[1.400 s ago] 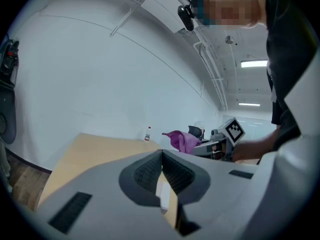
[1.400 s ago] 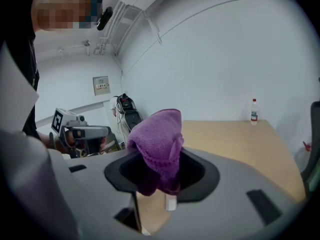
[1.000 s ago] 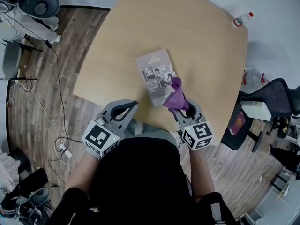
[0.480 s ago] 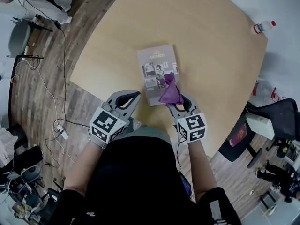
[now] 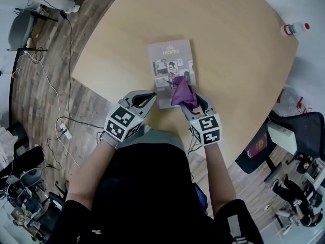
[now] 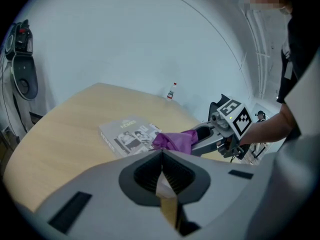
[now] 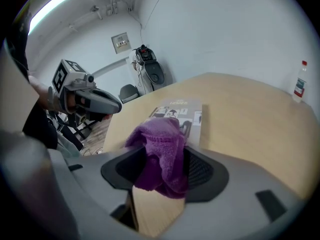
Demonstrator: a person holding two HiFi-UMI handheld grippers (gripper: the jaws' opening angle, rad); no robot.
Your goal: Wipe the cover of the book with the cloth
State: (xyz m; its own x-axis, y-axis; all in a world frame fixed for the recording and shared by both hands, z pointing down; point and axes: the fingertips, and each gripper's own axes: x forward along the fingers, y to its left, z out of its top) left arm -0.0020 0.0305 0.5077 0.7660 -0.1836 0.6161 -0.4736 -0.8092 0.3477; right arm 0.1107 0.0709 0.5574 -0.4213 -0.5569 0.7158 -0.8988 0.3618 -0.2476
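Note:
A grey book titled HOMES lies flat on the round wooden table. A purple cloth sits bunched over the book's near right corner, between the jaws of my right gripper. Those jaws have just been opening and now stand wide. In the right gripper view the cloth lies loosely in the gap, with the book just beyond. My left gripper hovers at the book's near left corner, shut and empty. In the left gripper view its tips meet, facing the book and cloth.
A small plastic bottle stands at the table's far right edge. A dark chair and a red item sit on the floor to the right. Cables and equipment lie on the wooden floor to the left.
Both grippers have come down toward the table at the book's near edge. The right jaws have spread wider, and the cloth now sits lower on the book's corner.

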